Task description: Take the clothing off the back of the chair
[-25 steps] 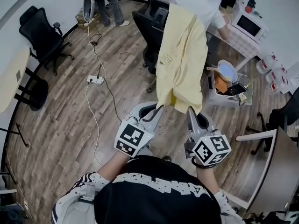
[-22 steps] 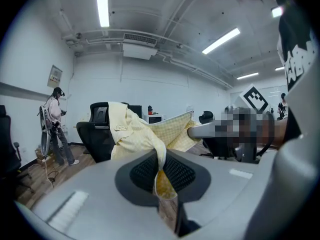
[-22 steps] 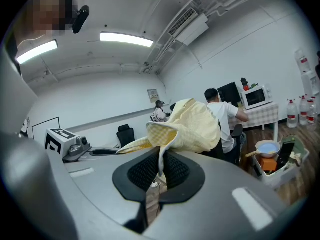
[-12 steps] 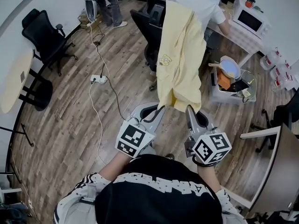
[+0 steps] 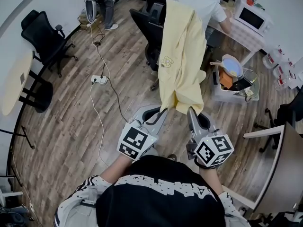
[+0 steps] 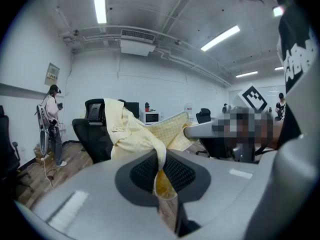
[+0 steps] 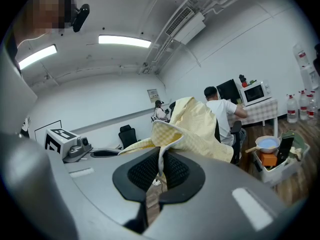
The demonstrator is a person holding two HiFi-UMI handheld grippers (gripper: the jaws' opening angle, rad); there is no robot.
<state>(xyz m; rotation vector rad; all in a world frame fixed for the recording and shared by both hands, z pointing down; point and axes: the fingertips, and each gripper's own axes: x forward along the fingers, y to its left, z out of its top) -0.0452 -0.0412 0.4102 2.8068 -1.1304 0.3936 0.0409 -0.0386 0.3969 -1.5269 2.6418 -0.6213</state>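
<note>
Now | left gripper (image 5: 162, 112), right gripper (image 5: 190, 110): side by side | jaws clamping shirt (image 5: 182, 56)

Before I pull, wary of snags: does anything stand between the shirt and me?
Nothing visible does. The left gripper and right gripper pinch the shirt hem; its top drapes the chair back, only floor below.

One pale yellow cloth shirt (image 5: 182, 56) shows, and one white box microwave (image 5: 251, 18) far right. Two grey plastic grippers, left (image 5: 162, 111) and right (image 5: 190, 111), are near.
</note>
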